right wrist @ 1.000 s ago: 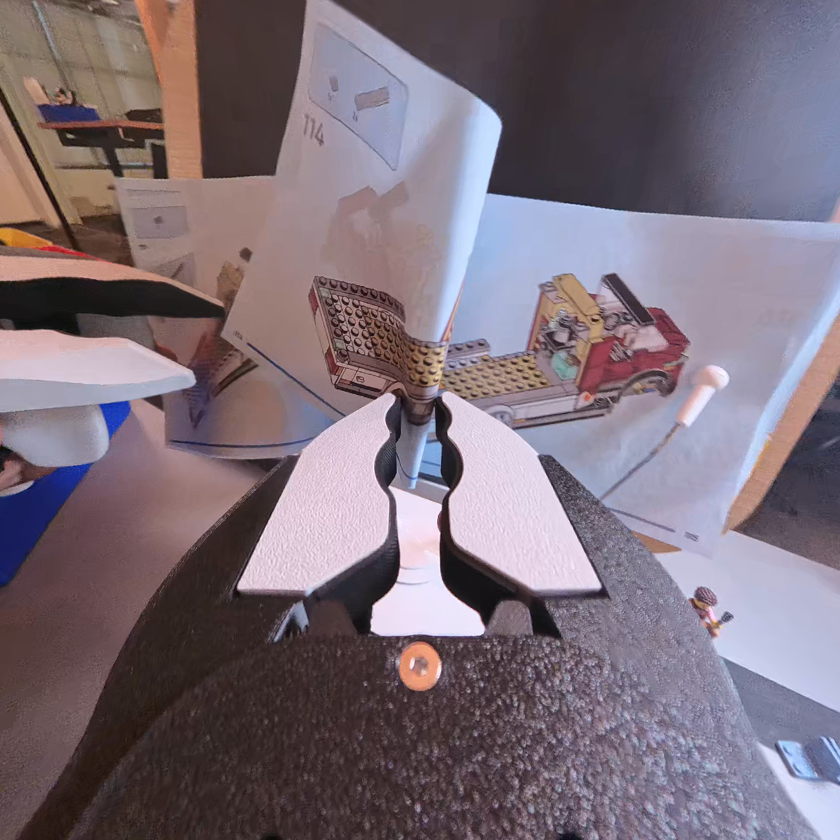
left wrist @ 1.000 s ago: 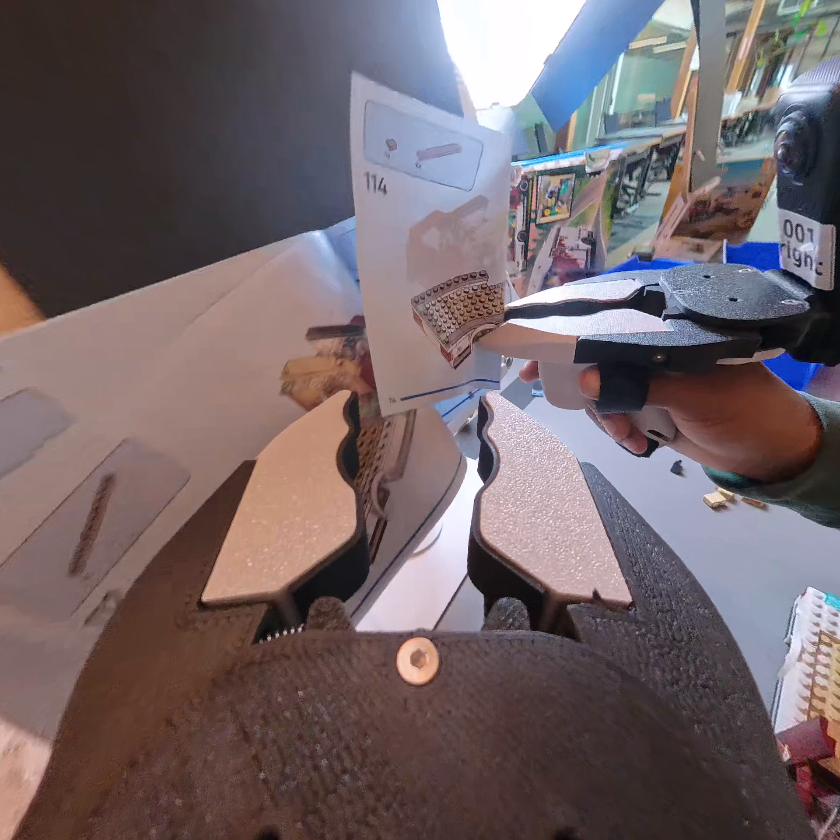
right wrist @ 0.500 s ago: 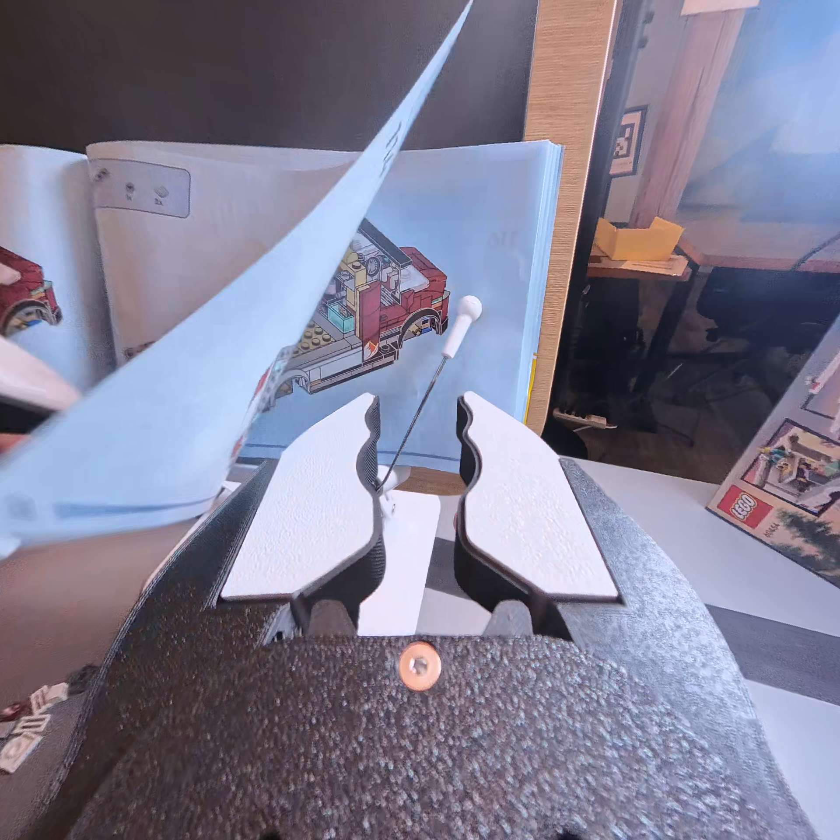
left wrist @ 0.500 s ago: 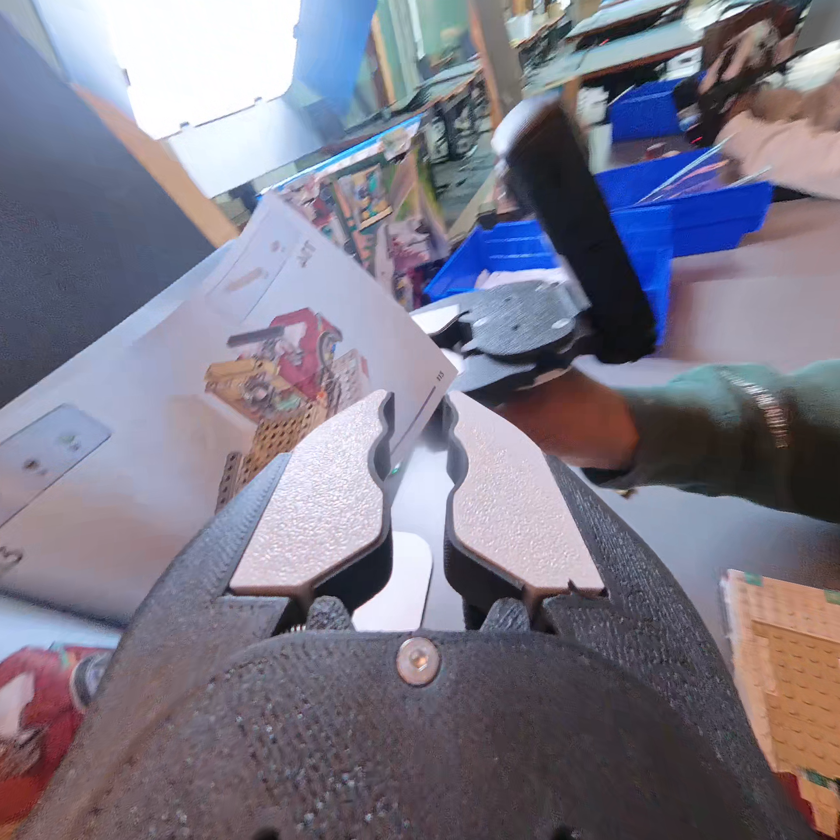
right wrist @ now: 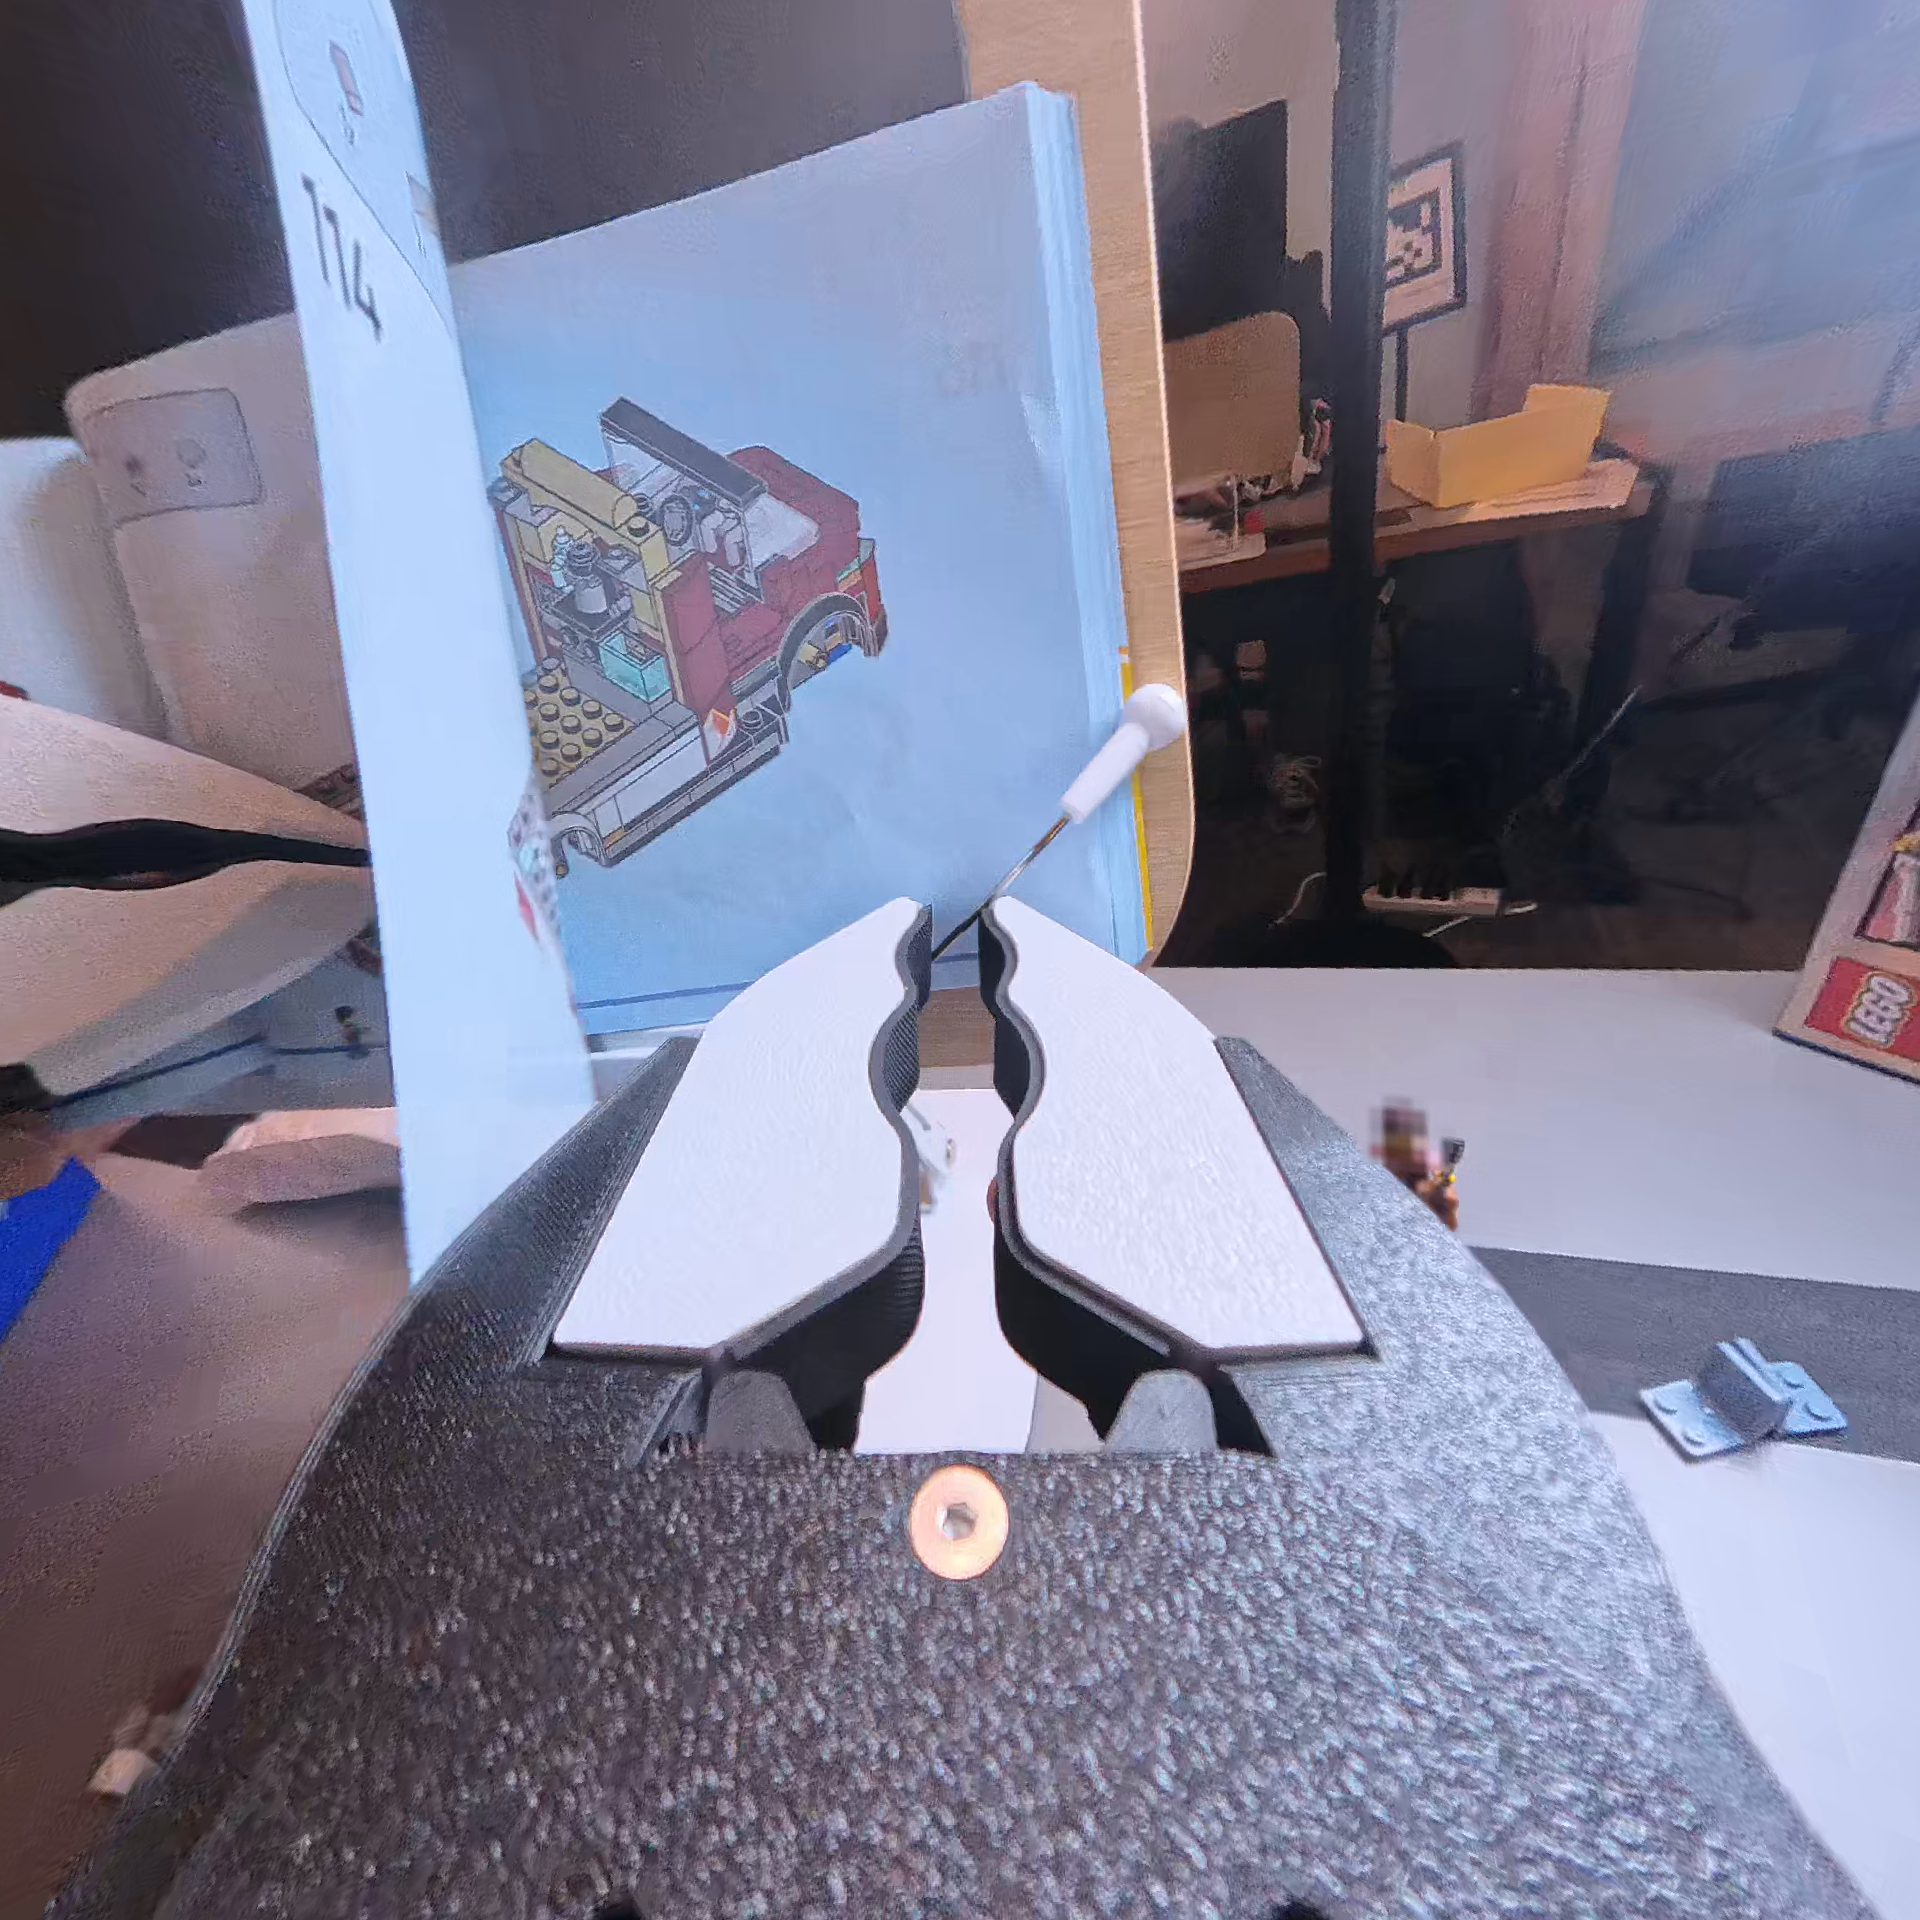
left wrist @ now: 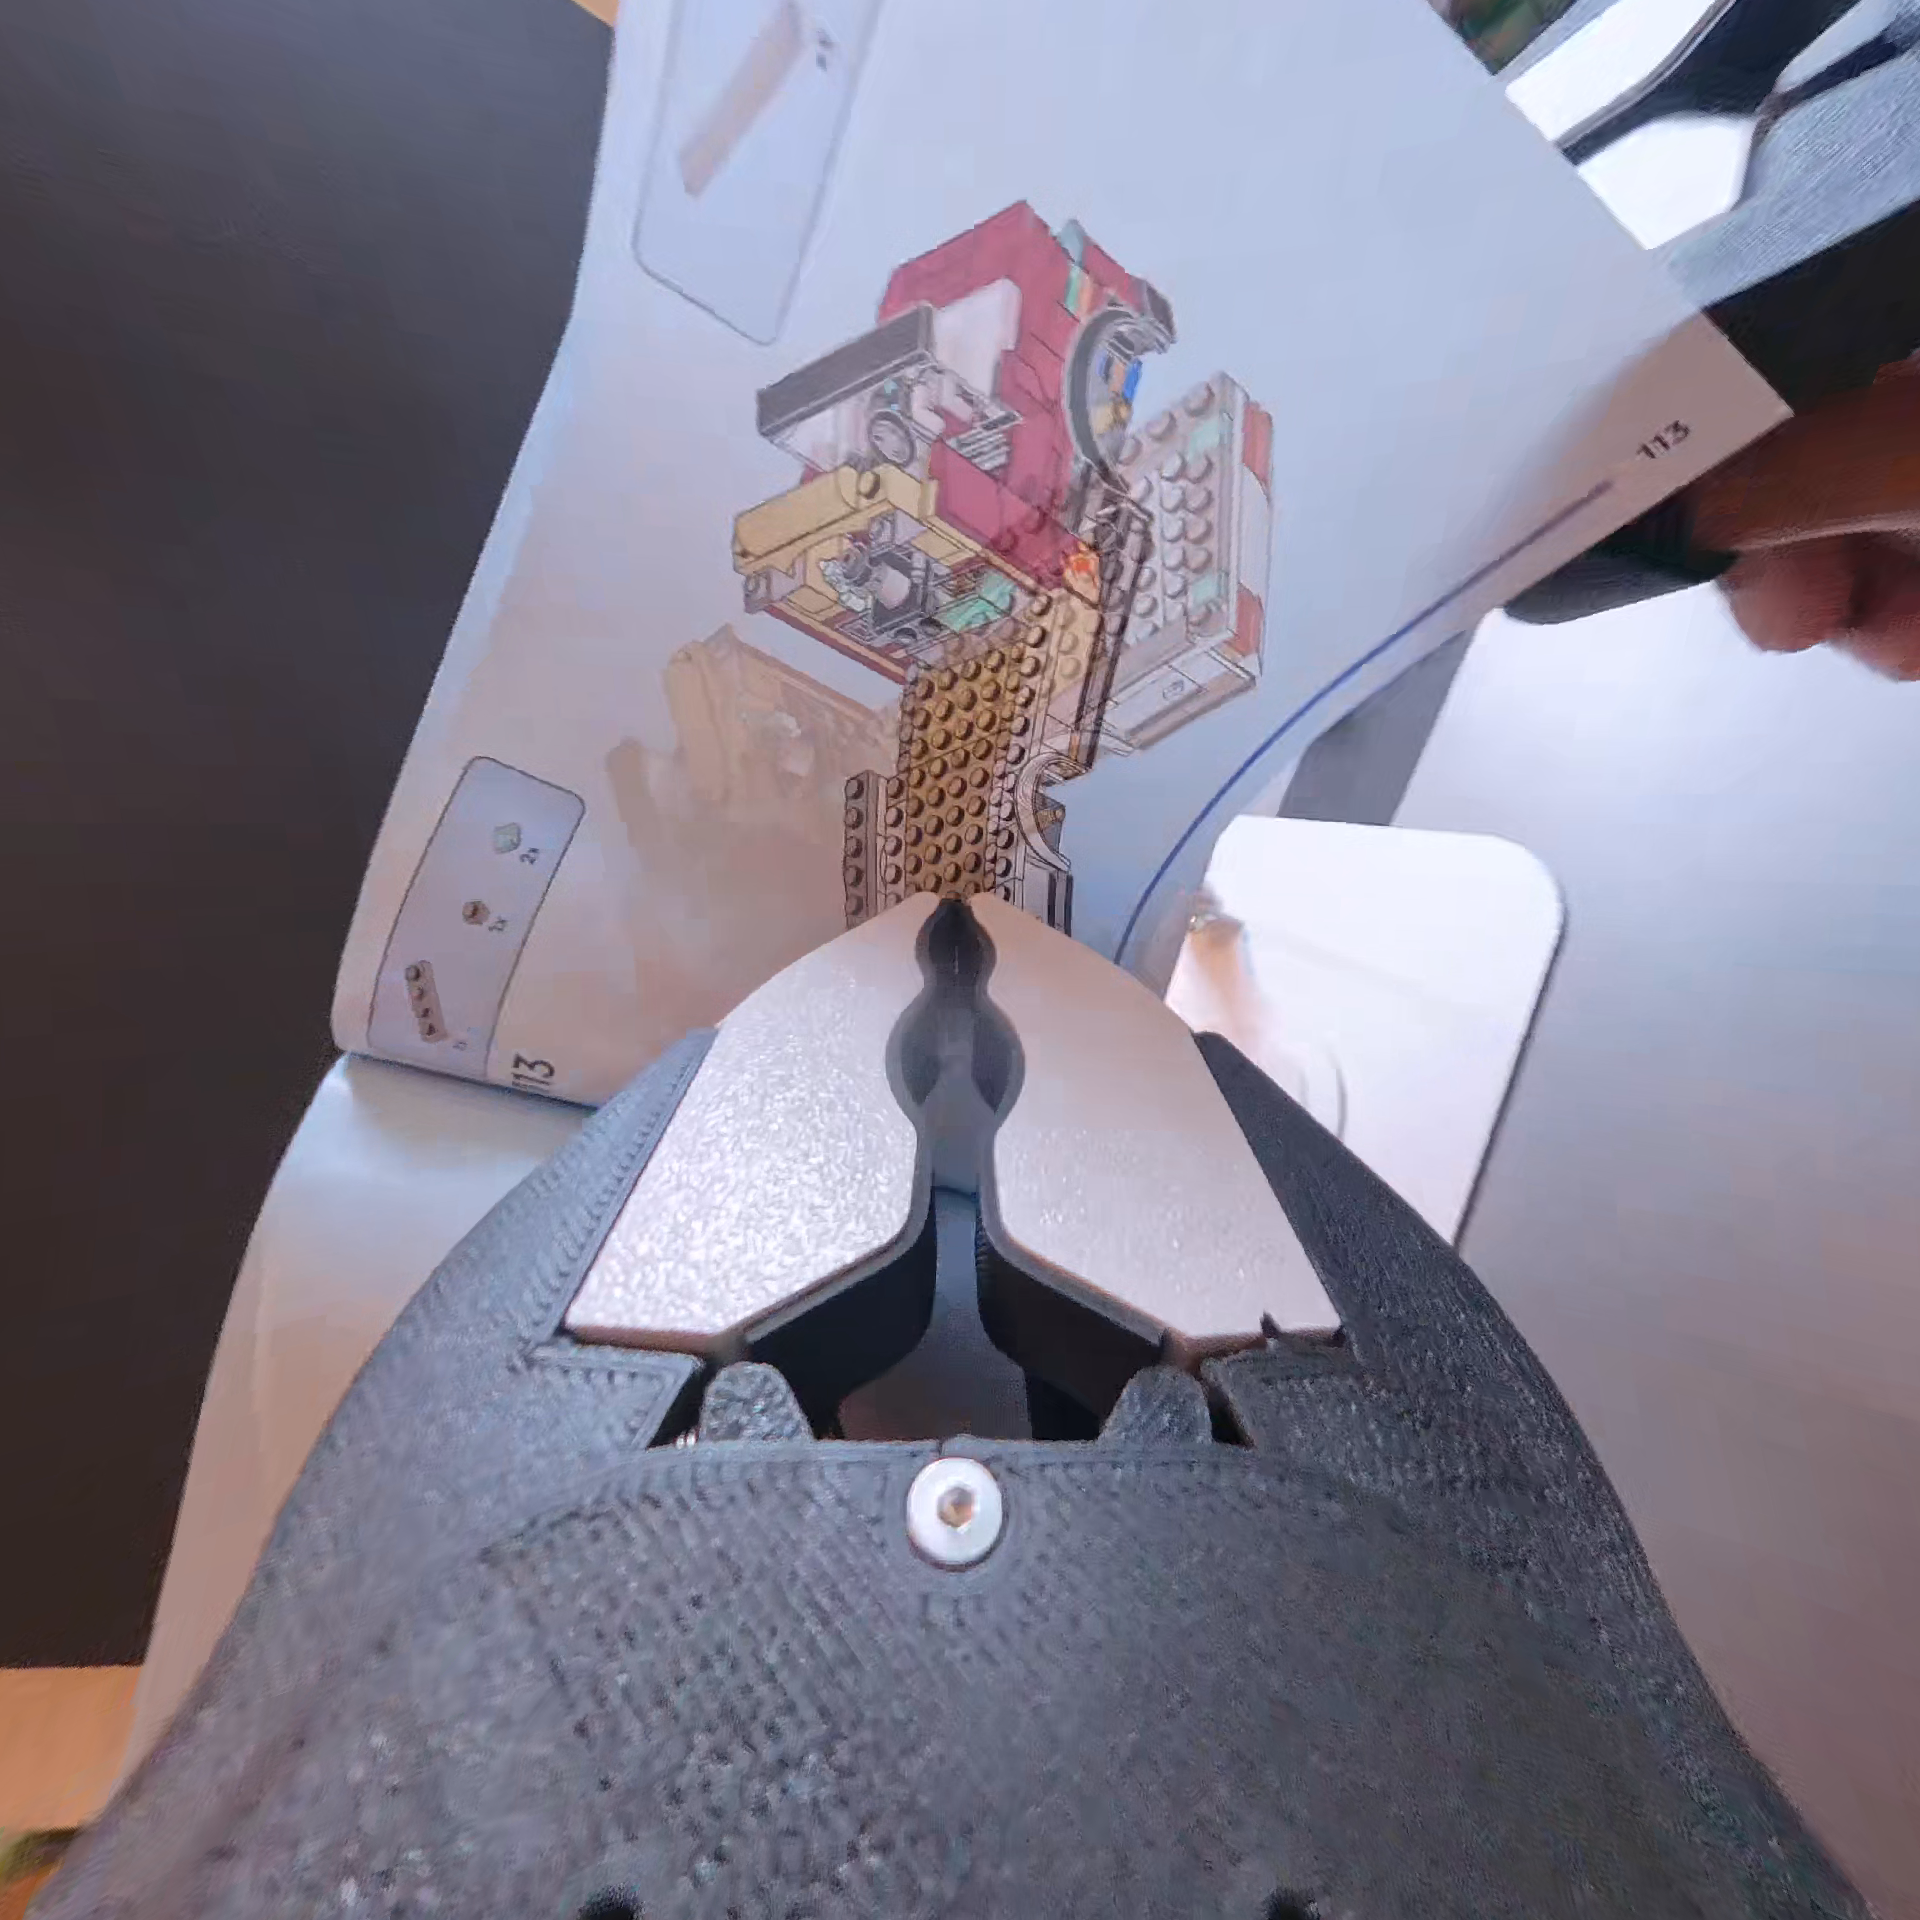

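1. Two fingers of the left claw (left wrist: 951, 914) meet at the tips, fully closed with nothing seen between them. Left wrist view: a lifted page (left wrist: 1039, 312) faces them at 12 o'clock, showing a drawing of a red and yellow brick truck. Whether the tips touch the paper I cannot tell.
2. At 2 o'clock a hand (left wrist: 1839, 592) is at the page's far corner. A white base plate (left wrist: 1403, 987) lies at 3 o'clock.
3. Right wrist view: the right claw (right wrist: 956, 914) is open by a narrow slit and grips nothing.
4. Beyond its tips, at 1 o'clock, a wire arm (right wrist: 1122, 748) with a white cap leans on the open booklet (right wrist: 883, 312), propped on a wooden board (right wrist: 1132, 156).
5. The lifted page stands on edge at 10 o'clock, the left claw's tips against it.
6. On the worktop (right wrist: 1507, 1060): a grey brick piece (right wrist: 1745, 1403) at 4 o'clock, a box (right wrist: 1870, 966) at 3.
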`<state>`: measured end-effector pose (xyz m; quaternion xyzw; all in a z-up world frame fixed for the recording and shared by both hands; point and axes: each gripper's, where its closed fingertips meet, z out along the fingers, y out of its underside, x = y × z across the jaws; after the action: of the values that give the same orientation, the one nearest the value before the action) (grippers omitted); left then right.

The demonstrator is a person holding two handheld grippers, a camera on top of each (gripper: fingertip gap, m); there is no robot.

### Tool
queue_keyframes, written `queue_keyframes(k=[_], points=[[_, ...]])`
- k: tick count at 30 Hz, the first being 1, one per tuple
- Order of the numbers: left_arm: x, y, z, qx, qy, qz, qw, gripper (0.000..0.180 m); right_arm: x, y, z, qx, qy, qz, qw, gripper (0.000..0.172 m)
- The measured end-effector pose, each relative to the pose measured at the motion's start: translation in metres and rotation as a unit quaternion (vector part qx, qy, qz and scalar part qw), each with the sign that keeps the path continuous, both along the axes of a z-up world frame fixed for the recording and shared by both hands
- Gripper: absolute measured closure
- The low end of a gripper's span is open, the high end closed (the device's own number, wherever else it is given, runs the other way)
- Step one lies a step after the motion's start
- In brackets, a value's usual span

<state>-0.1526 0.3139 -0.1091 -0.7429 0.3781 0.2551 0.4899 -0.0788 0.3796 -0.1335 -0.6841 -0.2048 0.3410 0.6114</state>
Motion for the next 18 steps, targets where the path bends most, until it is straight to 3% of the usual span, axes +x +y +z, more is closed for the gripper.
queue_keyframes(k=[5, 9, 11, 14, 18], points=[[0.002, 0.016, -0.004, 0.008, 0.048, 0.028, 0.998, 0.18, 0.004, 0.0, -0.009, -0.083, 0.123, 0.024, 0.989, 0.164], [0.001, 0.023, -0.005, 0.009, 0.04, 0.039, 0.998, 0.18, 0.004, 0.001, -0.028, -0.186, 0.25, 0.056, 0.949, 0.164], [0.0, 0.025, -0.006, 0.007, 0.036, 0.044, 0.998, 0.18, 0.006, -0.002, -0.025, -0.192, 0.293, 0.059, 0.935, 0.166], [-0.001, 0.026, -0.007, -0.003, 0.033, 0.058, 0.998, 0.18, 0.011, -0.008, -0.011, -0.129, 0.275, 0.024, 0.953, 0.168], [0.002, 0.027, -0.006, -0.012, 0.018, 0.059, 0.998, 0.18, 0.009, -0.02, 0.004, -0.004, 0.165, -0.008, 0.986, 0.169]])
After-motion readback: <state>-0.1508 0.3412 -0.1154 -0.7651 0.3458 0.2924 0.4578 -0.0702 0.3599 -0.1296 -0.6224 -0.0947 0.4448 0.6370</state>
